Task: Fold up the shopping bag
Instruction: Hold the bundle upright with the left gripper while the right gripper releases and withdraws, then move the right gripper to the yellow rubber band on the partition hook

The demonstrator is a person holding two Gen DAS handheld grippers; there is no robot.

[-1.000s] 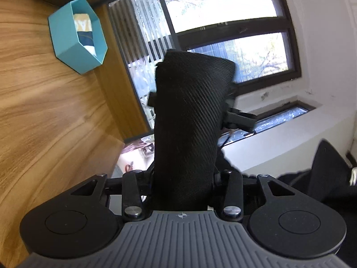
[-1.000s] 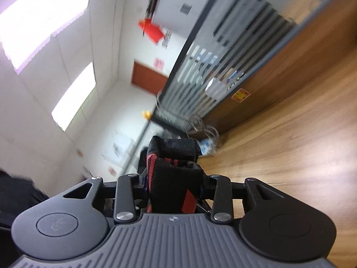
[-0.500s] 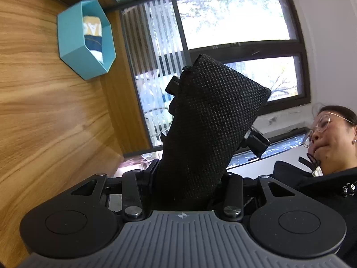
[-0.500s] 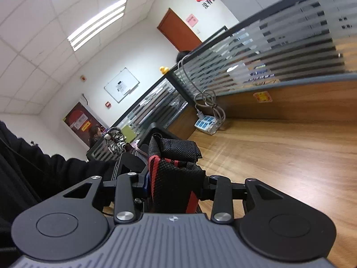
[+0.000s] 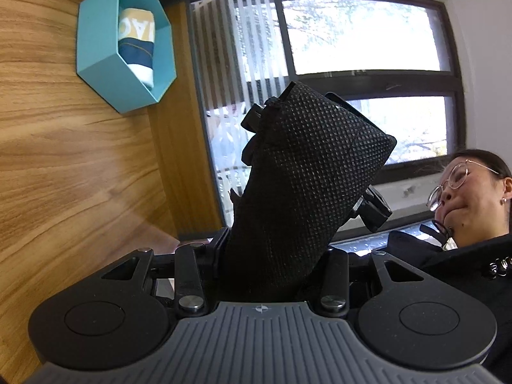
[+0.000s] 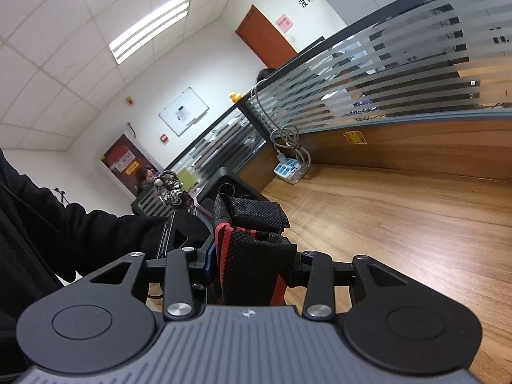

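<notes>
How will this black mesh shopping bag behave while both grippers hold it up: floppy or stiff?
Probably floppy: the shopping bag bunches and drapes over the left gripper. Likely light, since its thin woven fabric folds up in the right gripper. The textured weave should resist slipping.

My left gripper [image 5: 288,172] is black, and the shopping bag [image 5: 300,188] bunched in it is black too, with a fine dotted weave. Up and left of it I see a teal hexagonal box [image 5: 96,60] on the warm brown wood-grain table [image 5: 57,176]; inside lies a folded cloth [image 5: 137,44] in tan, navy and white. In my black right gripper [image 6: 252,233] the bag fabric [image 6: 246,265] shows red stripes on black mesh. Ahead, frosted glass [image 6: 416,64] carries grey bands.
</notes>
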